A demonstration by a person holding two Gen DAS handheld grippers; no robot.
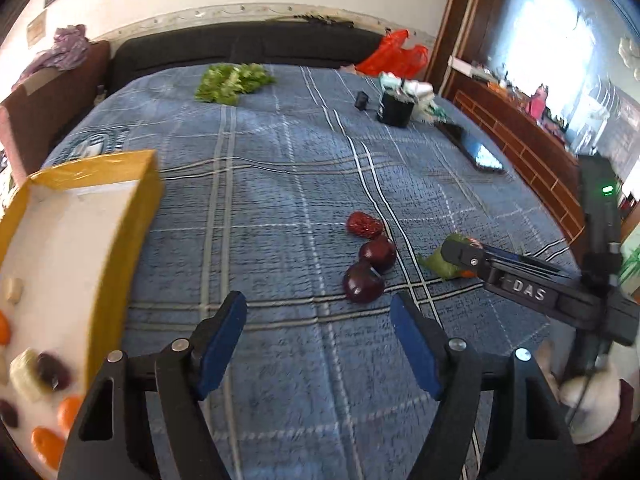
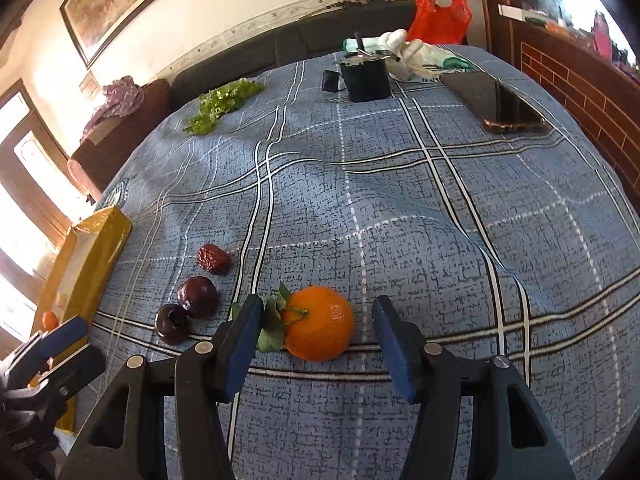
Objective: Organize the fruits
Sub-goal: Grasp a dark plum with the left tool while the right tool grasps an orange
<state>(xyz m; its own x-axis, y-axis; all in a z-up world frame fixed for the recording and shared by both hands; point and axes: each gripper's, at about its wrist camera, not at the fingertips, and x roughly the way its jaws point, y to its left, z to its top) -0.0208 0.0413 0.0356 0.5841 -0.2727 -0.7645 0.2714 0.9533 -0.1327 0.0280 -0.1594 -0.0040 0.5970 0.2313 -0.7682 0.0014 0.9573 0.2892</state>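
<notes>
Bright orange [image 2: 320,323] w/ green leaves

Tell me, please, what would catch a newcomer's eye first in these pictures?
Probably the bright orange mandarin with green leaves, lying on the blue plaid bedspread between the right gripper's open blue-padded fingers. To its left sit two dark purple plums and a wrinkled red date; further left, the yellow cardboard box holds sorted fruit.
</notes>
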